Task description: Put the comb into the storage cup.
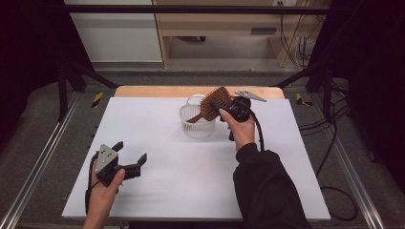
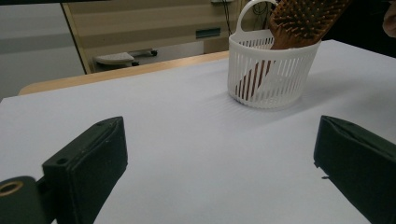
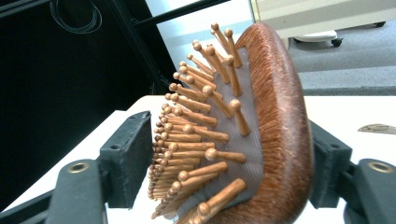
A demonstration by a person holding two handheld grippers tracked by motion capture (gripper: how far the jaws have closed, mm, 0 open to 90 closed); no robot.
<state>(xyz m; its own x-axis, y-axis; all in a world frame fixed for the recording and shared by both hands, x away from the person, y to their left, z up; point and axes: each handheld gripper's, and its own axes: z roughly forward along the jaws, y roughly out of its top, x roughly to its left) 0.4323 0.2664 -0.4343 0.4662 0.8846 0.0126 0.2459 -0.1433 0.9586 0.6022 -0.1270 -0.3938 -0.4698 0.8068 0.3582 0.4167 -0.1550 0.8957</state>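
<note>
Nearest me, my left gripper (image 1: 130, 156) rests low over the white table sheet (image 1: 157, 186), jaws spread wide with only bare sheet between them. Ahead of it and to its right, well apart, stands the white slotted basket (image 2: 271, 74).

Wooden paddle hairbrush (image 1: 212, 104): long axis tilted. The handle end points down into the basket, toward my left gripper's side; the bristled head leans up and out over the rim toward my right gripper (image 1: 228, 110). In the left gripper view the handle shows through the basket slots as a dark slanted bar, the head (image 2: 303, 21) clear above the rim.

Right gripper: jaws about halfway apart, the brush head (image 3: 243, 135) between them. The bristle pins face the jaw at the left of the right gripper view, and a sliver of gap shows between the pin tips and that pad. The wooden back lies against the other jaw, or very near it; I cannot tell which. The pads do not clamp the head.

Beyond the basket, the sheet's far edge and the bare wooden table edge (image 1: 153, 90).
</note>
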